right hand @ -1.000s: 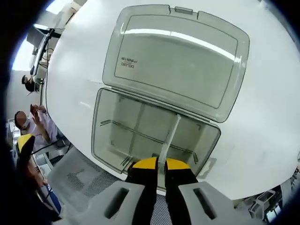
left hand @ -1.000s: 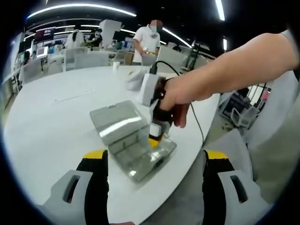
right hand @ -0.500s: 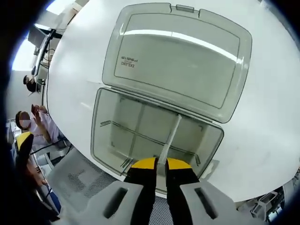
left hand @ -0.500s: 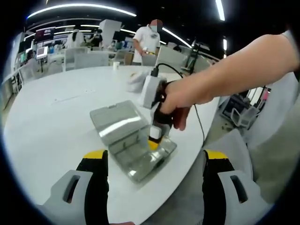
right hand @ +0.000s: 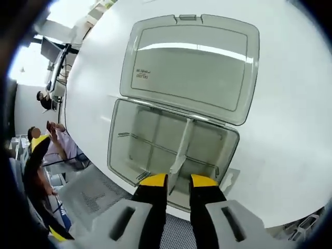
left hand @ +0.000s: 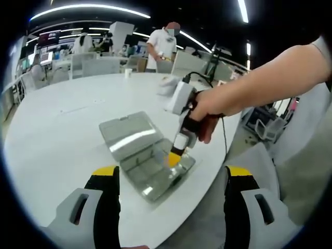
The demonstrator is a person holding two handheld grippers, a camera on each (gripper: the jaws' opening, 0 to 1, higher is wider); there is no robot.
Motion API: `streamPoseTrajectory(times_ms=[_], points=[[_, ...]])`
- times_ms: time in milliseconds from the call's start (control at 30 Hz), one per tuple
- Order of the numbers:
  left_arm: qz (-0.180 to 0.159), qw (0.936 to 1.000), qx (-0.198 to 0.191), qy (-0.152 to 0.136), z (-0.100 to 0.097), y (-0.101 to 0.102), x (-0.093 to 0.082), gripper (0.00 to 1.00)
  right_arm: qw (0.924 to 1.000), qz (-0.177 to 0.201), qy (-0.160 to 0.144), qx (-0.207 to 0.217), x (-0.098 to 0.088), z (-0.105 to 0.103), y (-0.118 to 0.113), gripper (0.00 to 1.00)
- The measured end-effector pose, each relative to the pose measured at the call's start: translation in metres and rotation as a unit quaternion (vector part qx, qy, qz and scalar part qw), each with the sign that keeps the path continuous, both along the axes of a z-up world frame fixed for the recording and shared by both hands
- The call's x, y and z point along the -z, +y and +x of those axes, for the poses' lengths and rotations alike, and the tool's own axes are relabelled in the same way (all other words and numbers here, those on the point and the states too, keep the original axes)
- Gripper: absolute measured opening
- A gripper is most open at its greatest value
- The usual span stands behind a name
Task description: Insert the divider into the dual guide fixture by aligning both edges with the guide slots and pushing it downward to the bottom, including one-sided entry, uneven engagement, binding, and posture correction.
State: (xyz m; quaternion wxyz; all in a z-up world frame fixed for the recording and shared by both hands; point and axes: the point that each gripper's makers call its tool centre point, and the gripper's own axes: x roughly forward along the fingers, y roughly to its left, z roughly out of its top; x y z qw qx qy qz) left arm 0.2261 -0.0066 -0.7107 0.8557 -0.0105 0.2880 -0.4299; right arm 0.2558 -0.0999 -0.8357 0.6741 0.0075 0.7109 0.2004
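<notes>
Your right hand-held gripper (right hand: 178,181) is just above the near edge of the clear plastic box (right hand: 174,148). Its two yellow-tipped jaws stand a little apart, with a gap between them. The thin divider (right hand: 181,150) pokes into that gap at its near end, but you cannot tell if the jaws touch it. They look let go, not squeezed on it.

The divider stands inside the box, running from the near wall to the far wall, next to the hinge. It leans a bit to one side. More thin walls cross the box to the left of it.

The box lid (right hand: 193,62) is flipped open and lies flat on the white counter (right hand: 290,119), right behind the box.

In the left gripper view, the box (left hand: 150,166) sits near the edge of the counter (left hand: 57,135). Your right hand (left hand: 207,111) holds the right hand-held gripper (left hand: 175,155) tip-down over the right side of the box.

Your left hand-held gripper (left hand: 171,199) is nearer you than the box and well apart from it. Its jaws are spread wide and hold nothing.

Far behind the box, a person in a white shirt (left hand: 162,44) stands past the counter.
</notes>
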Motion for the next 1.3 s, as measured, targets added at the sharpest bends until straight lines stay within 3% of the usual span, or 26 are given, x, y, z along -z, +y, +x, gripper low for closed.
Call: streamPoseTrajectory(times_ms=[300,900,1200,1300], points=[[0.002,1.0,0.002,-0.001,0.0,-0.001,-0.001,0.81,0.9998,0.009,0.006,0.014,-0.006,-0.001,0.005,0.0],[0.002,1.0,0.0,0.0,-0.002,-0.002,-0.001,0.81,0.9993,-0.019,0.015,0.027,0.0,-0.002,0.007,0.0],[0.002,1.0,0.0,-0.003,-0.004,-0.003,-0.003,0.81,0.9992,-0.028,-0.004,0.027,-0.001,-0.003,0.008,0.0],[0.002,1.0,0.0,-0.005,-0.005,-0.001,-0.005,0.81,0.9996,-0.011,-0.013,0.022,-0.003,-0.002,0.011,0.0]])
